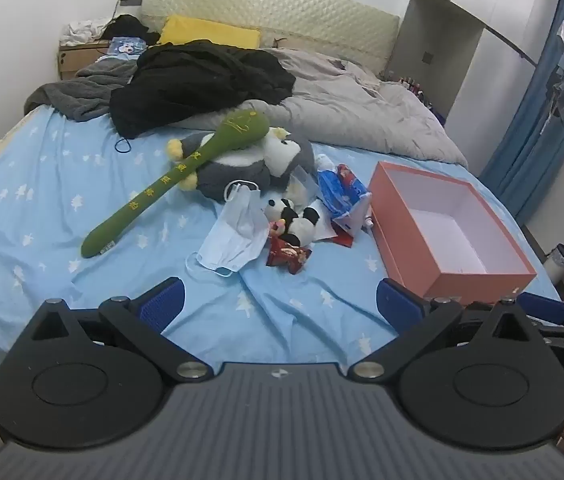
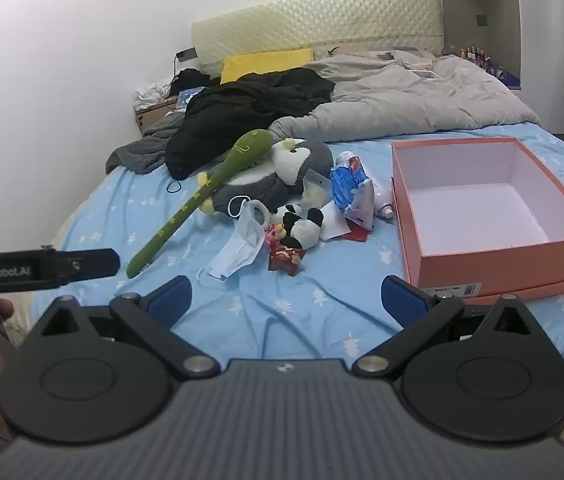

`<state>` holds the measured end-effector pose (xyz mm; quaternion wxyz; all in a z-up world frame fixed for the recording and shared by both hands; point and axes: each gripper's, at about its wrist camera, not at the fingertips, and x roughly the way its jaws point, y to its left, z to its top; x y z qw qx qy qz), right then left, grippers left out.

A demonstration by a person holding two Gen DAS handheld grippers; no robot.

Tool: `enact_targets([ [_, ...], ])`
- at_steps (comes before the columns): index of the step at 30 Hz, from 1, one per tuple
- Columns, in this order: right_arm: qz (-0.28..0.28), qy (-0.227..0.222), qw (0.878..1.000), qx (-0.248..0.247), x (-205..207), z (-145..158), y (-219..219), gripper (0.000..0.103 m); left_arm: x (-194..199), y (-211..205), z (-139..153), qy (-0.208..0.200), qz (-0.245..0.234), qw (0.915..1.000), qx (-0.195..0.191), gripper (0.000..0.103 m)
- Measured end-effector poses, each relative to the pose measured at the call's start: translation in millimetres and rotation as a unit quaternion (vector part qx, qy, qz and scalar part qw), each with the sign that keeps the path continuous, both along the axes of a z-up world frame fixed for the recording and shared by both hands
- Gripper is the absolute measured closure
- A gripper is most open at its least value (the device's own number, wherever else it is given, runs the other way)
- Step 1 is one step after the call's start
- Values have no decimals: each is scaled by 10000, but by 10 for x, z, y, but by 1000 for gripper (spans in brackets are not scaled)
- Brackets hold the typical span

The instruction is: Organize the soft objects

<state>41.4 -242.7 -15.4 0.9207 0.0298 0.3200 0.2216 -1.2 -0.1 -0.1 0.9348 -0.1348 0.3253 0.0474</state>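
soft toys: penguin plush [image 1: 242, 160], green plush stick [image 1: 186, 176] and panda plush [image 1: 298, 224] are piled mid-bed, left of the pink box [image 1: 482, 276]
left gripper [image 1: 278, 304]: held apart, nothing gripped
right gripper [image 2: 286, 300]: held apart, nothing gripped

matt cardboard box [image 2: 486, 256], cloth sheet [image 1: 42, 208]

White walls [image 2: 82, 40] all round, evenly lit. Bed [image 1: 42, 208] in blue star-print sheet, cream quilted headboard [image 1: 266, 20] at twelve o'clock. Blue curtains [image 1: 538, 112] at two o'clock. Cardboard box [image 1: 78, 56] at eleven.
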Motion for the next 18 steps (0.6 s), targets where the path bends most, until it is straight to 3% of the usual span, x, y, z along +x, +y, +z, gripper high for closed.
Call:
enact_targets([
  [18, -109, -219, 9997, -64, -80, -41, -31, 0, -40, -85, -82, 131, -81, 9998, 116, 0],
])
